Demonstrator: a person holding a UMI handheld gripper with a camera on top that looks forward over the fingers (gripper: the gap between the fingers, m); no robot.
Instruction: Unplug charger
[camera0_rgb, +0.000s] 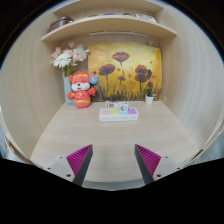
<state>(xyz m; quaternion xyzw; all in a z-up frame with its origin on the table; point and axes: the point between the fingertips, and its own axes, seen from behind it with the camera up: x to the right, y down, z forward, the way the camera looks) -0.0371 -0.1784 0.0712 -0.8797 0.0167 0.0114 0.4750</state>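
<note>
Gripper (112, 160) fingers apart, nothing btwn them, pink pads (80, 158) showing on the inner faces; it hangs over the near part of the desk (60, 135), well short of anything. Power strip (118, 114) lies flat at desk centre, beyond the fingers, w/ coloured bits on top; can't make out which is the charger or any cable, too small. Risks, my guess: grabbing the wrong plug since charger isn't picked out yet; strip looks loose on the desk, so a pull may lift or drag it rather than free the plug; angled pull could jam the prongs. Around: toy fox (81, 90) at back left w/ flowers (68, 58) behind it, poppy painting (124, 70) along back wall, small plant (149, 95) to the right, shelf (100, 28) overhead. Path to strip open; fox nearest thing to clip if approach drifts left.
</note>
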